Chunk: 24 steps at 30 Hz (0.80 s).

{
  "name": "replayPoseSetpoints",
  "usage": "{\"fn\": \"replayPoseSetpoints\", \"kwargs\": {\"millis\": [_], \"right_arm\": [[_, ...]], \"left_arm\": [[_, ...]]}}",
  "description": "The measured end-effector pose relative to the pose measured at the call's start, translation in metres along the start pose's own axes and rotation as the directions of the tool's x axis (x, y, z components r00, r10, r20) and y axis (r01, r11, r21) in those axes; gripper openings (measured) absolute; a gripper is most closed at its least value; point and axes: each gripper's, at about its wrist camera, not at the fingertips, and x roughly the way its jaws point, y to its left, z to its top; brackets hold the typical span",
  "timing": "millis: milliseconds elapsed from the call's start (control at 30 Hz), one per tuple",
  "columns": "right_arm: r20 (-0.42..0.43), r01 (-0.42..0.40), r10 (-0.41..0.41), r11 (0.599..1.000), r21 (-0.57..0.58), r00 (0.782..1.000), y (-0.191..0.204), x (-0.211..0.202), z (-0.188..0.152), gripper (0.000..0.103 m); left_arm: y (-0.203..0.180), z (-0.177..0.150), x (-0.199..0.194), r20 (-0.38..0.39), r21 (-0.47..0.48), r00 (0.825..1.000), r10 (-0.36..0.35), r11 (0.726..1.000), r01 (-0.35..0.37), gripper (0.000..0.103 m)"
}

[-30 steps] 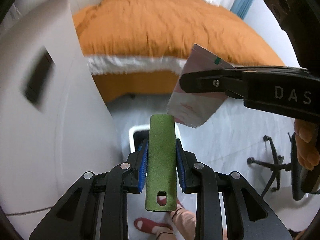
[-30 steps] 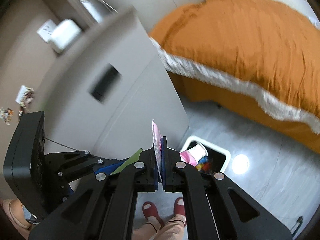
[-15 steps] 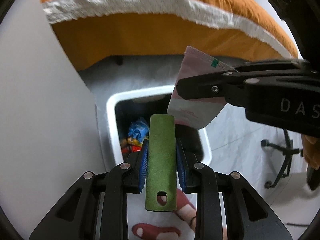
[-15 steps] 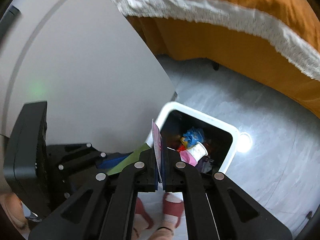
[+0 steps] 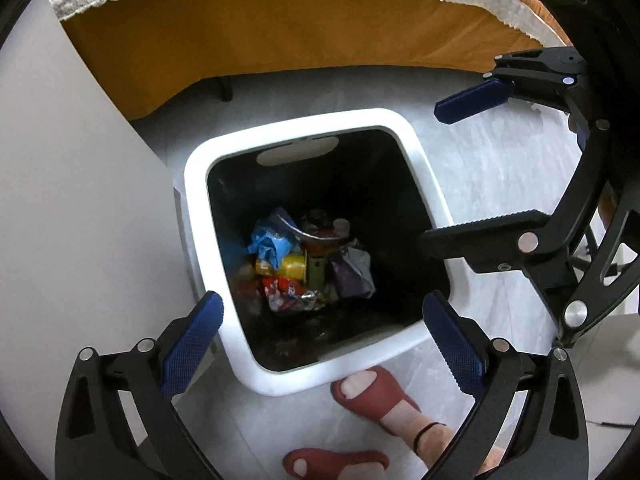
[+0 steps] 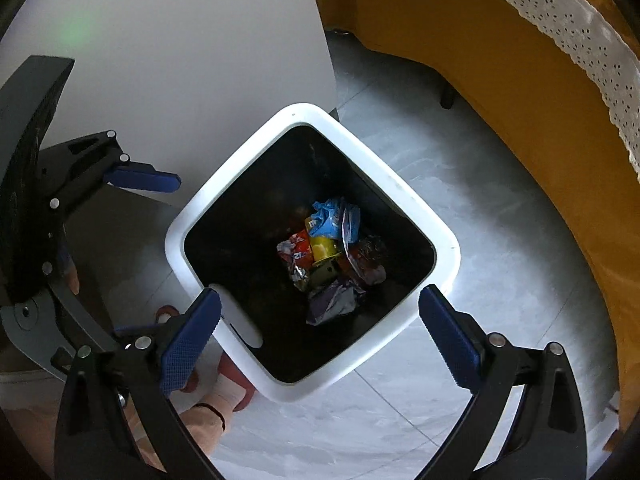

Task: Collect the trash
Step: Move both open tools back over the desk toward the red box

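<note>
Grey floor [image 5: 480,168] beside orange bed [image 5: 320,28] | white bin [image 5: 200,184] upright, mouth up, wrappers [image 5: 308,264] inside | left gripper [image 5: 320,340], right gripper [image 6: 320,340] spread wide, empty

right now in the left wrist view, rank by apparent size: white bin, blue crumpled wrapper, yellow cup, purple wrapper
1. White plastic bin, by far the largest.
2. Blue crumpled wrapper and purple crumpled wrapper: too alike to rank.
3. Yellow plastic cup, partly hidden, looks smallest.
</note>
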Motion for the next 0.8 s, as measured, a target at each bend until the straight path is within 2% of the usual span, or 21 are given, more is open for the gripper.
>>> {"fn": "replayPoseSetpoints", "kwargs": {"millis": [200,433,567,700,800], "right_arm": [[0.013,-0.019,0.019,1.0,-0.009,1.0,0.007,-0.015,0.001,0.099],[0.03,-0.051,0.05,0.998,0.032,0.998,0.011,-0.058,0.006,0.099],[0.075,-0.044,0.04,0.998,0.054,0.996,0.015,-0.105,0.009,0.099],[0.139,-0.083,0.065,0.989,0.125,0.988,0.019,-0.162,0.009,0.099],[0.182,-0.076,0.052,0.989,0.128,0.982,0.029,-0.206,0.009,0.099]], "left_arm": [[-0.004,0.006,-0.017,0.009,-0.015,1.0,-0.001,1.0,0.001,0.098],[-0.013,0.016,-0.066,0.044,-0.052,0.999,0.009,0.999,-0.007,0.098],[-0.021,0.022,-0.109,0.081,-0.073,0.997,0.017,0.997,-0.011,0.098],[-0.028,0.028,-0.161,0.131,-0.088,0.991,0.025,0.996,-0.014,0.098],[-0.037,0.032,-0.203,0.17,-0.066,0.984,0.044,0.997,-0.033,0.098]]}}
